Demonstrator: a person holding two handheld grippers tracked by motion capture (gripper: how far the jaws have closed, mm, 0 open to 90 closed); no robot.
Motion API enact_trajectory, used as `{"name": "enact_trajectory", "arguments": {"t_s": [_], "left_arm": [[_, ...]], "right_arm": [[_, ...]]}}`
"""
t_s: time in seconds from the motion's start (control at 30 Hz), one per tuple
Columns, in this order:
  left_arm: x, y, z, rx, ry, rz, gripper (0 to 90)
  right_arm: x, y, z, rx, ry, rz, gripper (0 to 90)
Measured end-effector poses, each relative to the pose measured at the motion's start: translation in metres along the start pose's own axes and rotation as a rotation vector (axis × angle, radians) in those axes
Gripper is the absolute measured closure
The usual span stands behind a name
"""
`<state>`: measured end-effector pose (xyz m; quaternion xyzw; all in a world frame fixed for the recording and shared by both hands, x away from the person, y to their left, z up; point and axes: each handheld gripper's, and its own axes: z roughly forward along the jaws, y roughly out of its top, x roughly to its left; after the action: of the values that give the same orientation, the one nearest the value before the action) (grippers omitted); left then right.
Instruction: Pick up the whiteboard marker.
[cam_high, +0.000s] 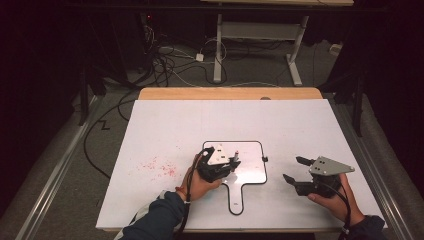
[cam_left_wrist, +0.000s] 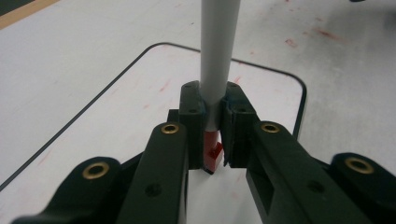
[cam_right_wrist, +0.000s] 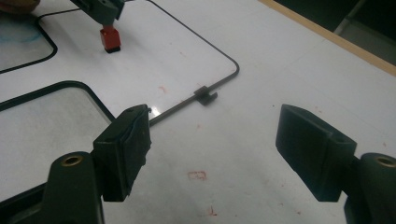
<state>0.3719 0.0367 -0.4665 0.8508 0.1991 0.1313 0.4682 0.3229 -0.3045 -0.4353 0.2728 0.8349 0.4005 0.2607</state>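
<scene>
A small whiteboard (cam_high: 250, 152) with a black rim and a handle lies flat on the white table (cam_high: 165, 125). Over its left part, my left gripper (cam_high: 234, 163) is shut on a grey marker (cam_left_wrist: 219, 56). In the left gripper view the barrel stands upright between the pads of that gripper (cam_left_wrist: 215, 95). The marker's red end (cam_left_wrist: 212, 156) points down, close to the board (cam_left_wrist: 116, 102). My right gripper (cam_high: 293, 169) rests to the right of the board, open with nothing between its fingers. From the right gripper (cam_right_wrist: 215, 135) the red end (cam_right_wrist: 110, 39) hangs just above the board (cam_right_wrist: 177, 60).
A small black clip (cam_high: 264, 159) sits on the board's right rim. Red smudges (cam_high: 157, 167) mark the table left of the board. The table's wooden far edge (cam_high: 230, 93) runs across the back. Beyond it are floor cables (cam_high: 165, 60) and desk legs (cam_high: 218, 50).
</scene>
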Motion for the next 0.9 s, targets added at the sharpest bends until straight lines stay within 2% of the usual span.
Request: {"name": "enact_trajectory", "arguments": {"t_s": [0.07,0.1,0.27,0.3,0.33,0.47,0.6,0.7,0.73,0.8,0.87,0.9], "left_arm": [[0.001,-0.006,-0.007,-0.014,-0.004,-0.038,78.8],[0.0,-0.009,-0.009,-0.021,-0.007,-0.043,78.8],[-0.015,-0.013,-0.015,-0.031,0.002,-0.017,78.8],[-0.016,-0.012,-0.012,-0.039,-0.013,-0.013,78.8],[-0.017,-0.011,-0.01,-0.034,-0.006,-0.017,78.8],[-0.023,0.001,0.005,-0.025,-0.009,0.025,78.8],[-0.026,0.014,0.022,-0.015,-0.034,0.041,78.8],[-0.026,0.025,0.035,-0.004,-0.037,0.061,78.8],[-0.025,0.028,0.04,-0.001,-0.04,0.064,78.7],[-0.021,0.035,0.049,0.0,-0.048,0.039,78.8],[-0.021,0.041,0.058,-0.003,-0.049,0.045,78.7],[-0.022,0.043,0.062,0.0,-0.052,0.063,78.8]], "right_arm": [[0.0,0.0,0.0,-0.001,-0.001,-0.001,26.8],[0.0,0.0,0.0,-0.001,-0.001,0.002,26.8],[0.001,0.001,0.001,0.001,-0.004,-0.003,26.9],[0.001,0.001,0.001,0.002,-0.002,-0.004,26.8],[0.001,0.002,0.001,0.001,-0.002,-0.007,26.8],[0.002,0.003,0.002,0.0,0.0,-0.008,26.8],[0.002,0.002,0.002,0.003,0.001,-0.005,26.9],[0.0,0.0,0.001,0.005,-0.002,-0.002,26.8],[-0.001,0.0,0.001,0.005,-0.003,-0.003,26.8],[-0.002,0.0,-0.001,0.002,-0.008,0.0,26.9],[-0.002,0.0,-0.001,0.0,-0.009,0.002,26.8],[-0.002,0.0,-0.001,-0.001,-0.01,0.002,26.9]]}}
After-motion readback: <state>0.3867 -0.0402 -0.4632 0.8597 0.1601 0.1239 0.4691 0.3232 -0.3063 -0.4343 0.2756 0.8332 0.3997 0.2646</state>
